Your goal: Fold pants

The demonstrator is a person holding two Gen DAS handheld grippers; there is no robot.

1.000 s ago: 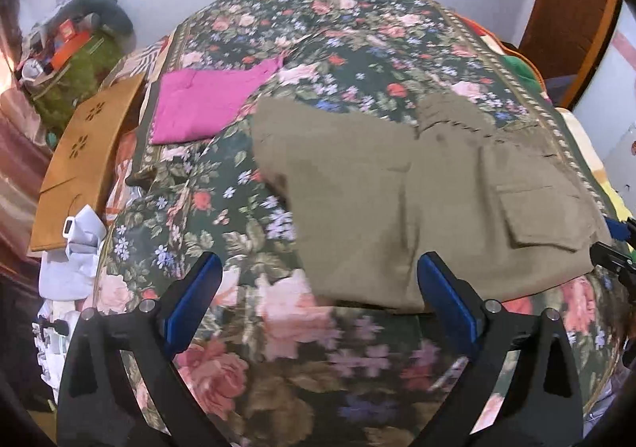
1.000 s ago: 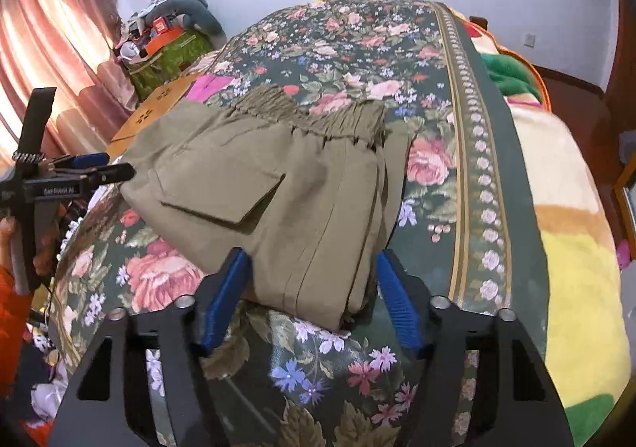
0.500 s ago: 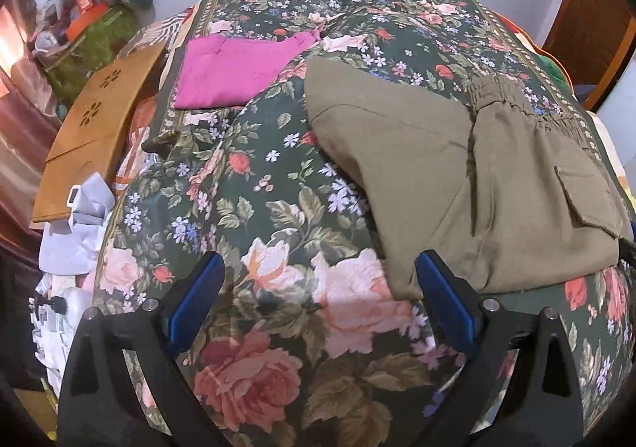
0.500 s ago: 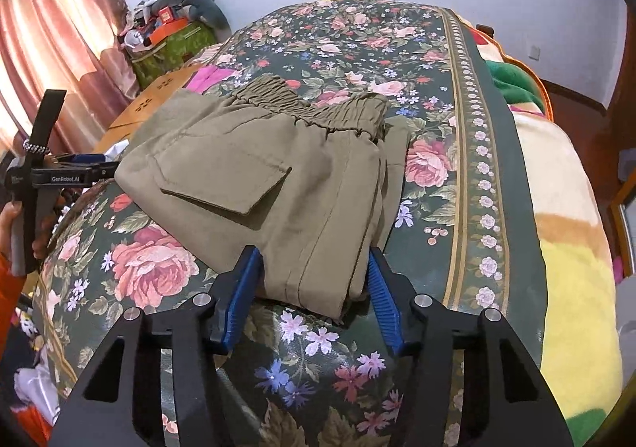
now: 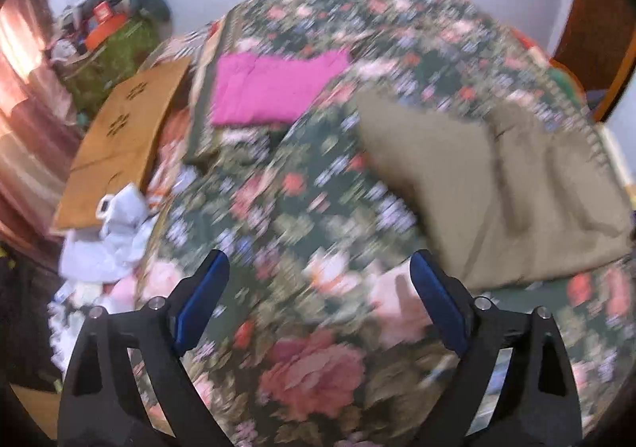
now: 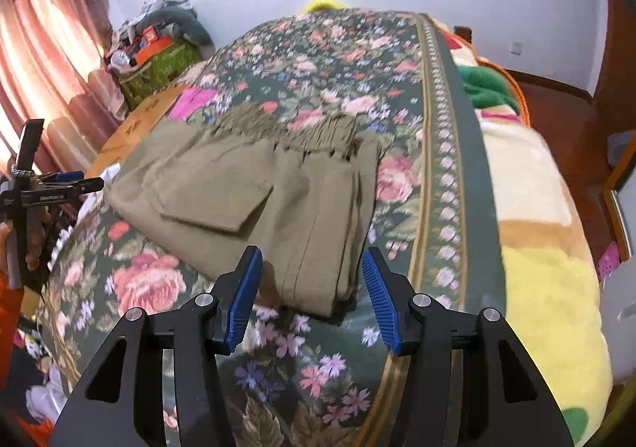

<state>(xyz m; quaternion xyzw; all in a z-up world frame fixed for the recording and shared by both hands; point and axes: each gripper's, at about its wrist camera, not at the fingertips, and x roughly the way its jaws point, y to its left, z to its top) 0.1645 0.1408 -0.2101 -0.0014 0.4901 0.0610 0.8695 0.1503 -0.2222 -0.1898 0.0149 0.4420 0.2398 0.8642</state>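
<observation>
The olive-green pants (image 6: 270, 200) lie folded into a flat stack on the floral bedspread (image 6: 342, 61), waistband toward the wall, a flap pocket on top. My right gripper (image 6: 312, 298) is open and empty, just in front of the stack's near edge. My left gripper (image 5: 318, 300) is open and empty over bare bedspread, with the pants (image 5: 497, 184) off to its right; that view is blurred. The left gripper also shows in the right wrist view (image 6: 79, 182), held at the bed's left side.
A folded magenta garment (image 5: 270, 89) lies farther up the bed. A brown board (image 5: 123, 140) and white cloth (image 5: 115, 232) sit at the bed's left side. Bags pile in the corner (image 6: 159, 45). A yellow blanket (image 6: 548, 288) lies right.
My left gripper has swung left, off the pants and away from them. My right gripper has drawn back a little from the stack's near edge. The pants lie still.
</observation>
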